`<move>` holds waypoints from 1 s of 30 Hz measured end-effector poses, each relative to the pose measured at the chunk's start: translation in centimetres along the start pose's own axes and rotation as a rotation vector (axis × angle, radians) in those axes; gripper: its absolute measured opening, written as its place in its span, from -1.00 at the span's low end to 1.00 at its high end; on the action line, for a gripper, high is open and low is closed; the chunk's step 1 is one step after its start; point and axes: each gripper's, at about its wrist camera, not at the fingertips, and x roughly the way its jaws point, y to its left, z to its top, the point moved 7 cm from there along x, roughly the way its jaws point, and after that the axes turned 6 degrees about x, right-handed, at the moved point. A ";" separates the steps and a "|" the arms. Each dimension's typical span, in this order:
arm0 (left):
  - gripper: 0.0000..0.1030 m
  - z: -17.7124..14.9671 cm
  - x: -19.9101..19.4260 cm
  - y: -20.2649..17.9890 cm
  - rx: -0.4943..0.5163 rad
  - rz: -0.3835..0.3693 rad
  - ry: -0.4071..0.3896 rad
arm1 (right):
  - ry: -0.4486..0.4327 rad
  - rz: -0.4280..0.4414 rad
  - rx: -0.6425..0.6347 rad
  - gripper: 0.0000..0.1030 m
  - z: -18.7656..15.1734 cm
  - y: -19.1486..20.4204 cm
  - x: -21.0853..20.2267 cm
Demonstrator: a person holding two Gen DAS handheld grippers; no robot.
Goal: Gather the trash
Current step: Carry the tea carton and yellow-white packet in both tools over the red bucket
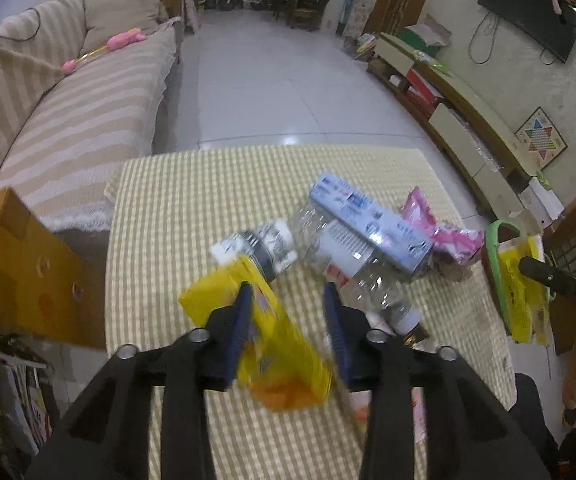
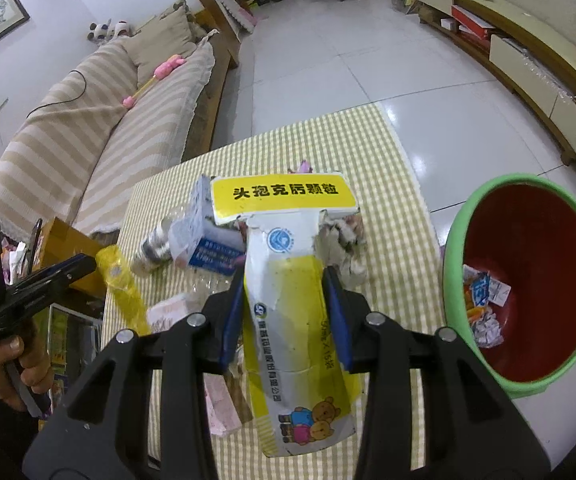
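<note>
While a flattened white-and-yellow medicine carton (image 2: 291,312) sits clamped between the blue pads of the right gripper (image 2: 284,292), a person clearing a checked yellow-and-white tablecloth (image 1: 208,184) has the carrying step in hand: the carton is lifted clear of the litter, and the green-rimmed red plastic bin (image 2: 459,232) waits on the floor just off the cloth's right edge, crumpled wrappers already lying in its bottom. To that hand's left, the left gripper (image 1: 288,300) stands part-way open over a bright yellow foil packet (image 1: 264,320); one pad overlaps the packet, but motion blur makes it impossible to tell whether the packet is pinched or merely beneath the jaws. More rubbish remains near the middle of the cloth: a crushed clear plastic bottle (image 1: 359,276), a long pale-blue cardboard box (image 1: 371,224) lying across it, and a pink wrapper (image 1: 439,228) toward the right edge. The next move, by the look of it, calls for swinging the carton rightward over the bin's mouth before the jaws part
</note>
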 end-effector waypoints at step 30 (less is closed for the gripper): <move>0.26 -10.0 8.8 7.4 -0.597 0.087 0.198 | 0.038 -0.002 -0.017 -0.28 -1.8 -0.1 1.2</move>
